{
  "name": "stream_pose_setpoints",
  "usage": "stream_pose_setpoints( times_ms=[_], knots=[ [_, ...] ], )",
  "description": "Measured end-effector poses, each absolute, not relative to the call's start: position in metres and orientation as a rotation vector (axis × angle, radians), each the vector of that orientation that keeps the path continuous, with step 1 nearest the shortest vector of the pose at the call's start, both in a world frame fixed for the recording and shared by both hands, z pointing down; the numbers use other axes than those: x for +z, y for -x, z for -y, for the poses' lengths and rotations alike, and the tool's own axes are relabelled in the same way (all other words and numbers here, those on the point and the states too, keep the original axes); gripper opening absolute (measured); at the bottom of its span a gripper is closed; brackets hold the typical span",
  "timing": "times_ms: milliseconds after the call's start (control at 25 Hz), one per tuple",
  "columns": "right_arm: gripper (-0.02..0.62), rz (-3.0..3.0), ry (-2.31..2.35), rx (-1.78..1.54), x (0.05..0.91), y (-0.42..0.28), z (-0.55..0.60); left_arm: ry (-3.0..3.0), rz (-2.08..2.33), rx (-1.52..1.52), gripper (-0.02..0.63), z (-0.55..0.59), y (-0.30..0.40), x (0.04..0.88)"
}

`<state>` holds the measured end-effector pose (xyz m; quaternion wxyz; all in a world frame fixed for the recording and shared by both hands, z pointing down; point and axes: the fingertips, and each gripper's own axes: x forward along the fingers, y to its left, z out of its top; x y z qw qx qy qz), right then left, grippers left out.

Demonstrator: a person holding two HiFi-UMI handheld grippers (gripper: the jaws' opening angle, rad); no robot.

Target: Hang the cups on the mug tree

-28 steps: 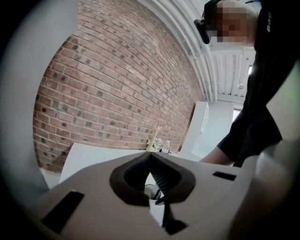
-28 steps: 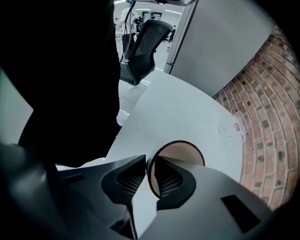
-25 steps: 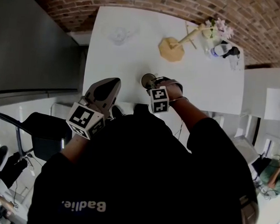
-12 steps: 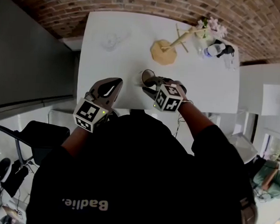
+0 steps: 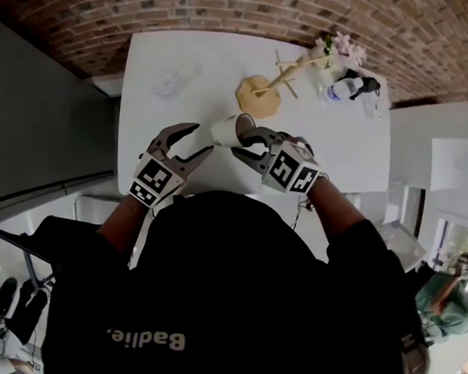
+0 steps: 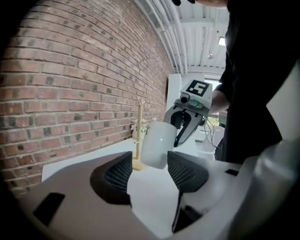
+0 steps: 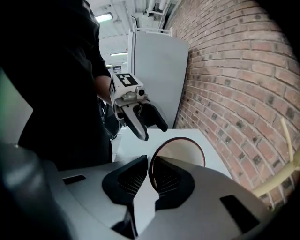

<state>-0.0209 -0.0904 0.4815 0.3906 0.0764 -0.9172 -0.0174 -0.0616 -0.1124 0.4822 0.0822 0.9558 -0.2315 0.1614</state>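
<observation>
Over table (image 5: 187,53): pinching cup (image 5: 221,132) rim with right gripper (image 5: 243,143); opening left gripper (image 5: 199,138) around body, no contact. Likely light, rigid, glazed (slippery, breakable); hold by rim.

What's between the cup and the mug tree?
Nothing: only bare table between the cup and the tree, clearest in the head view.

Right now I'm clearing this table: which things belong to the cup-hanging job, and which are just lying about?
Job: white cup with dark rim, pinched at its rim by the right gripper; left gripper, jaws opening with the cup between them; wooden mug tree with hexagonal base; clear glass cup.
Lying about: pale flowers; clear plastic bottle.
</observation>
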Motion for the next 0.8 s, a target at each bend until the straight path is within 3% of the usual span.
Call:
stream_pose_setpoints(
  times_ms=[200,440,560,800],
  knots=[
    [0.064,2.381,-0.208,-0.046,0.458,0.016,0.101,-2.929,0.579,0.526,0.31,0.123,0.049,0.486],
    [0.064,2.496,-0.173,0.004,0.436,0.018,0.102,-3.017,0.498,0.655,0.341,0.134,0.028,0.5],
    [0.064,2.541,-0.137,0.027,0.431,0.02,0.102,-3.035,0.458,0.675,0.339,0.137,0.017,0.506],
    [0.064,2.633,-0.13,0.115,0.433,0.017,0.11,-3.081,0.458,0.657,0.256,0.142,0.006,0.51]
  ],
)
